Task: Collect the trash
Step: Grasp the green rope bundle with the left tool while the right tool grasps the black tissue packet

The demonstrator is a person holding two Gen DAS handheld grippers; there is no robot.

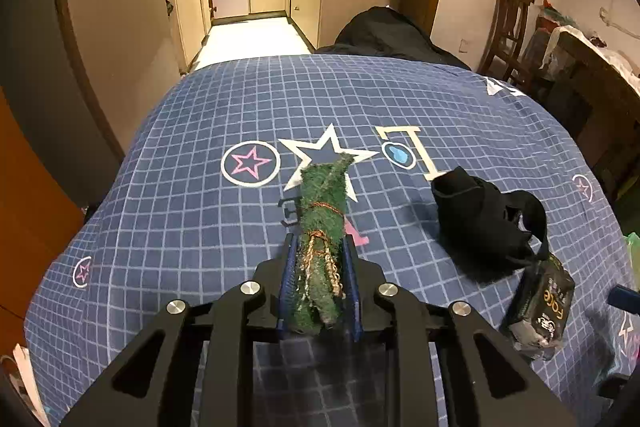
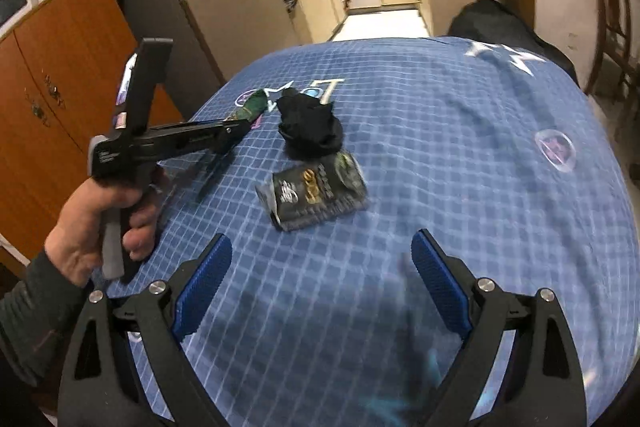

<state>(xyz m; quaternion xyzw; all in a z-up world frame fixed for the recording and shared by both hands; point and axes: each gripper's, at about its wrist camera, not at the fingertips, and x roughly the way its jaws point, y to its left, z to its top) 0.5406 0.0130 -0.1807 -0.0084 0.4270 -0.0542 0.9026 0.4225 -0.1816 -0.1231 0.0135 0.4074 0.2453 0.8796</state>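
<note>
Right tongs (image 2: pixel 322 281) gape open, black wrapper (image 2: pixel 314 197) dead ahead mid-tabletop (image 2: pixel 460 147), long axis crosswise; left tongs (image 1: pixel 319 259) clamp green bundle (image 1: pixel 322 227).

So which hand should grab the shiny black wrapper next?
Probably the right gripper: its jaws are open and empty, facing the crumpled black foil wrapper. The left gripper already clamps the green fuzzy bundle.

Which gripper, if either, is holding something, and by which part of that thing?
The left gripper is shut on the green fuzzy bundle, gripping its near end, while the far end sticks out ahead. The right gripper is open and holds nothing.
</note>
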